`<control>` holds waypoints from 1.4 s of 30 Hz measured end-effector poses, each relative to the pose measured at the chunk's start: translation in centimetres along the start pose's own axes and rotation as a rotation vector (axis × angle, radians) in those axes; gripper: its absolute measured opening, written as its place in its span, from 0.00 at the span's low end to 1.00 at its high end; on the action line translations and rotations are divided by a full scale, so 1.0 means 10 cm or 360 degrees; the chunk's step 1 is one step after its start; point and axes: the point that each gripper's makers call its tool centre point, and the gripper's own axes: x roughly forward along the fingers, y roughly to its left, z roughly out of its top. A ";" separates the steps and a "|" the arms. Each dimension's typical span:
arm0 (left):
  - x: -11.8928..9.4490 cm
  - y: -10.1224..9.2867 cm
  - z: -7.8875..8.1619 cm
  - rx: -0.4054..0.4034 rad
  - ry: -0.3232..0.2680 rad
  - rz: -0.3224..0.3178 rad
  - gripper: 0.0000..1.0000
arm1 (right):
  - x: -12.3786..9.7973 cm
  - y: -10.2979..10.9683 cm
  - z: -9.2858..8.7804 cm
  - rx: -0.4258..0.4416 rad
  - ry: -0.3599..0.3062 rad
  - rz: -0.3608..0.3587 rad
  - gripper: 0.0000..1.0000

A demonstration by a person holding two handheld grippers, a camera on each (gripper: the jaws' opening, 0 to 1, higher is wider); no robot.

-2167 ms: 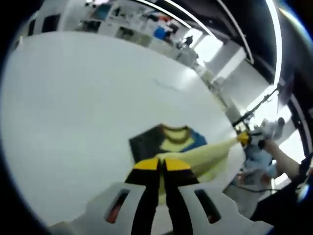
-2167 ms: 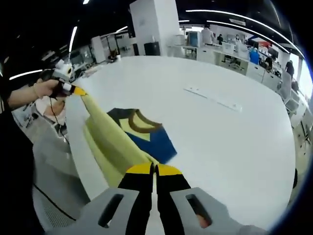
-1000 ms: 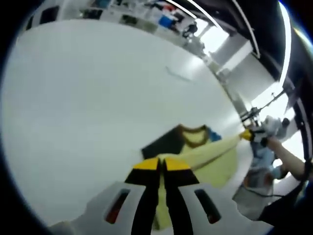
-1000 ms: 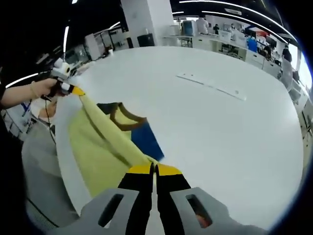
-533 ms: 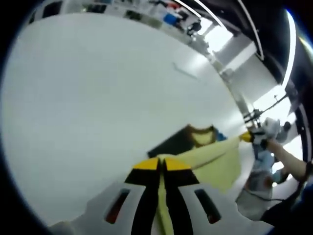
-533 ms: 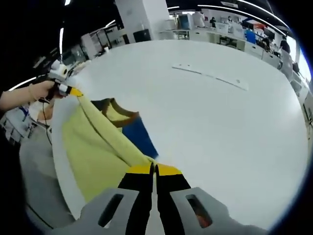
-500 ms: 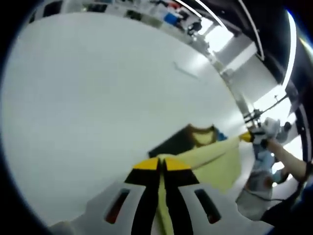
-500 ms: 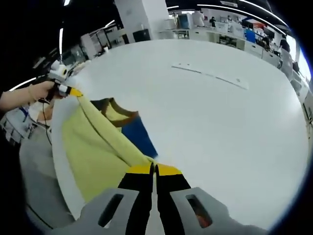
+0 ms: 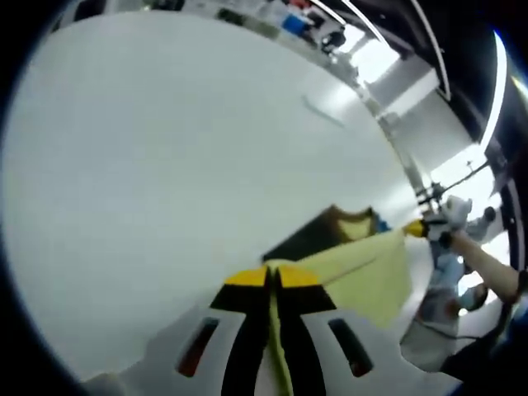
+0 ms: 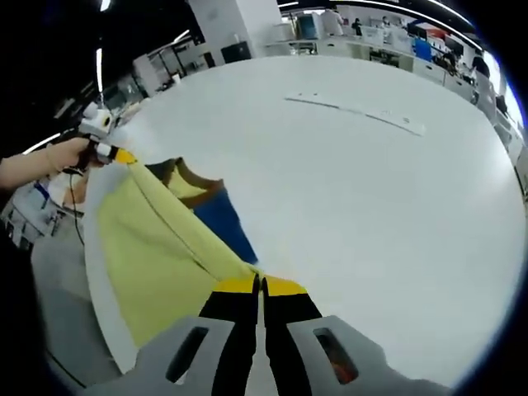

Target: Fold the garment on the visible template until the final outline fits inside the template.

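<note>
A pale yellow garment (image 10: 157,235) with a brown collar (image 10: 194,186), a blue part (image 10: 221,224) and a dark part hangs stretched between my two grippers above a white table (image 10: 371,181). In the right gripper view my right gripper (image 10: 259,282) is shut on one edge of it, and the left gripper (image 10: 122,155), held by a hand, is shut on the far edge. In the left gripper view my left gripper (image 9: 271,274) pinches the yellow garment (image 9: 363,276), and the right gripper (image 9: 419,229) holds the opposite end. I cannot make out a template outline.
A long thin white strip (image 10: 355,111) lies flat on the table far from the garment. Desks, shelves and people stand in the room behind (image 10: 388,33). The table edge (image 10: 95,272) runs close under the hanging cloth, with a person's sleeve (image 9: 495,280) beyond it.
Both grippers have carried the stretched garment further out over the table; more of the yellow cloth hangs spread between them, and the collar sits closer to the left gripper's end.
</note>
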 end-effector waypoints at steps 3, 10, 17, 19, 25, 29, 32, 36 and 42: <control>0.03 0.02 0.00 -0.0008 0.0007 0.0001 0.00 | 0.02 0.00 -0.02 0.0006 0.0012 0.0005 0.02; 0.08 0.05 -0.01 -0.0013 0.0024 0.0009 0.00 | 0.07 -0.04 -0.05 0.0018 0.0030 0.0010 0.02; 0.11 0.07 -0.02 -0.0013 0.0035 0.0012 0.00 | 0.12 -0.05 -0.08 0.0002 0.0056 0.0008 0.02; 0.12 0.08 -0.02 -0.0015 0.0038 0.0013 0.00 | 0.13 -0.05 -0.08 0.0000 0.0061 0.0007 0.02; 0.15 0.09 -0.03 -0.0012 0.0052 0.0019 0.00 | 0.14 -0.05 -0.09 0.0000 0.0071 0.0003 0.02; 0.15 0.10 -0.03 -0.0009 0.0060 0.0023 0.00 | 0.15 -0.05 -0.10 -0.0007 0.0078 -0.0001 0.02; 0.16 0.11 -0.03 -0.0006 0.0063 0.0025 0.00 | 0.15 -0.05 -0.09 -0.0004 0.0079 -0.0001 0.02; 0.16 0.11 -0.03 0.0001 0.0066 0.0027 0.00 | 0.15 -0.05 -0.10 0.0004 0.0079 -0.0004 0.02; 0.15 0.10 -0.02 0.0013 0.0063 0.0021 0.00 | 0.15 -0.05 -0.08 -0.0031 0.0080 -0.0007 0.03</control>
